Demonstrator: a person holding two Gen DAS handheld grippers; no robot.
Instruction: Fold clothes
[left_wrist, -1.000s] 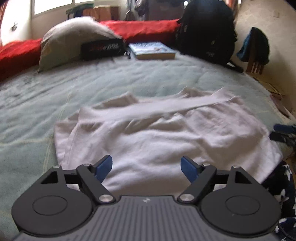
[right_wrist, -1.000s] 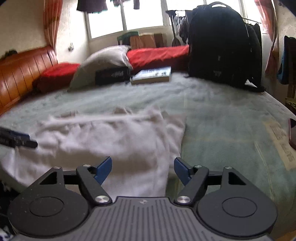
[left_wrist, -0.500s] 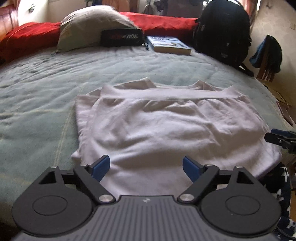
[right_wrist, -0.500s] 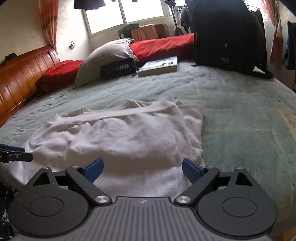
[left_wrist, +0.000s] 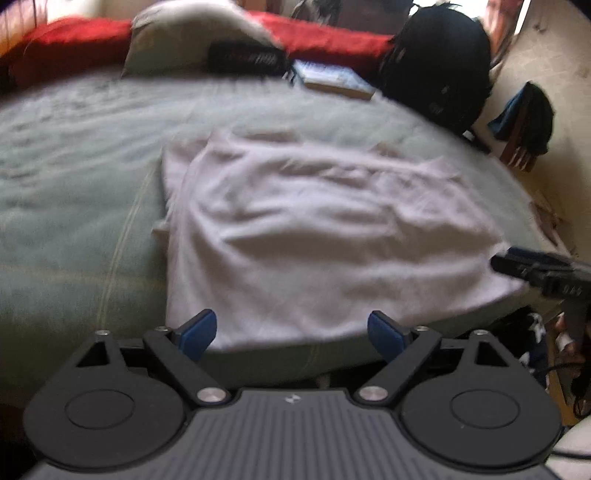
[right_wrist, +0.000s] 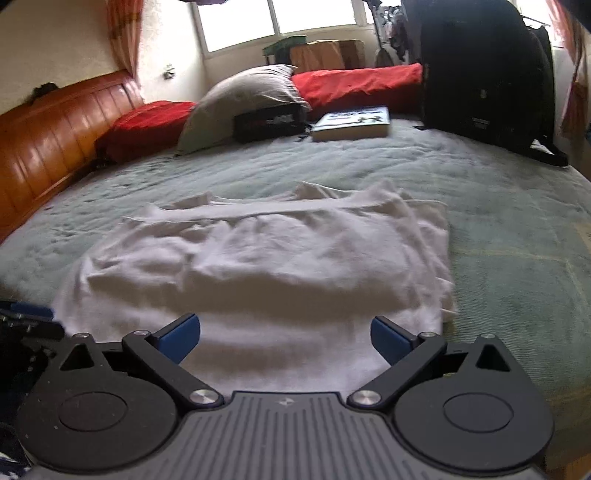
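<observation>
A white T-shirt lies flat near the front edge of a bed covered by a grey-green bedspread, partly folded: a fold band runs across its far side and a doubled layer shows along one side edge, so the garment reads as mid-fold rather than finished. Its near hem sits just ahead of both tools, probably so either can take a corner without reaching across the cloth. The left gripper hovers over the hem with its blue pads spread and the jaws opening; no cloth is pinched between them. The right gripper stands likewise, jaws opening wide over the hem, nothing clamped. Both point downward at the fabric, a stance suited to picking a next grasp. The right wrist view alone shows the wooden headboard, the window and the shirt's right-hand layered edge sharply; the left gripper's tips enter at its left margin. The left wrist view, blurred, alone shows the shirt's left edge, a chair with draped clothing and the right gripper in profile at its right margin. Both views share a grey pillow, a book and a black backpack, well apart from the shirt.
</observation>
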